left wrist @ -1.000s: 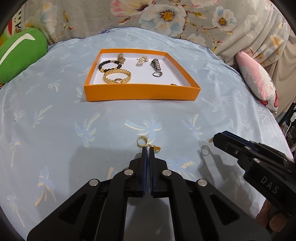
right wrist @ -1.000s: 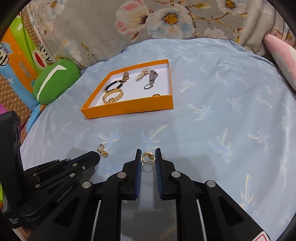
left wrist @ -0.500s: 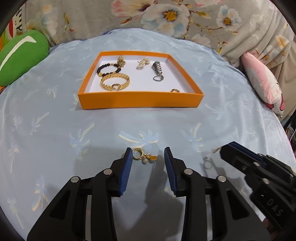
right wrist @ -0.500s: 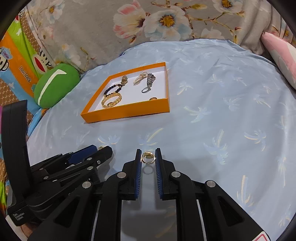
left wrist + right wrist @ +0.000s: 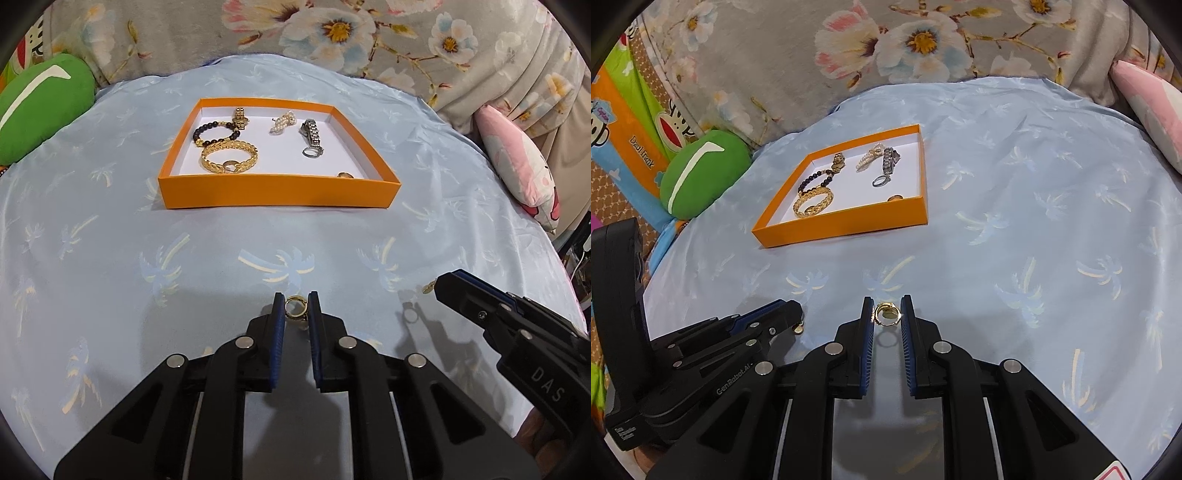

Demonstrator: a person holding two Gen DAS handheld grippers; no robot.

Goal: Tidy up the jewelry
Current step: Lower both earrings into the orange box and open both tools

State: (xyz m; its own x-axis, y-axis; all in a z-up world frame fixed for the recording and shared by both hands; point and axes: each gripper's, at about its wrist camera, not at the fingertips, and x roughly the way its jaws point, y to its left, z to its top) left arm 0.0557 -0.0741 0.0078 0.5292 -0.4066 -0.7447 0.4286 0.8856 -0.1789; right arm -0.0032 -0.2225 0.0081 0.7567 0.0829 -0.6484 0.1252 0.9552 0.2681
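An orange tray (image 5: pixel 280 192) with a white floor holds a gold bracelet (image 5: pixel 229 159), a black bead bracelet, a silver watch band (image 5: pixel 312 136), a pearl piece and a small ring. My left gripper (image 5: pixel 296 308) is shut on a gold hoop earring (image 5: pixel 295 307) with a hanging charm, just above the blue cloth. My right gripper (image 5: pixel 887 312) is shut on a gold ring (image 5: pixel 887 314), lifted so that its shadow falls on the cloth below. The tray (image 5: pixel 846 225) lies ahead of both grippers, to the left in the right wrist view.
A green cushion (image 5: pixel 40 107) lies at the far left and a pink pillow (image 5: pixel 517 166) at the far right. Floral fabric rises behind the blue palm-print cloth (image 5: pixel 110 258). The right gripper's body (image 5: pixel 517 339) stands close to the right of the left one.
My left gripper opened around the earring on the cloth, then closed on it. My right gripper kept its hold on the ring and rose slightly.
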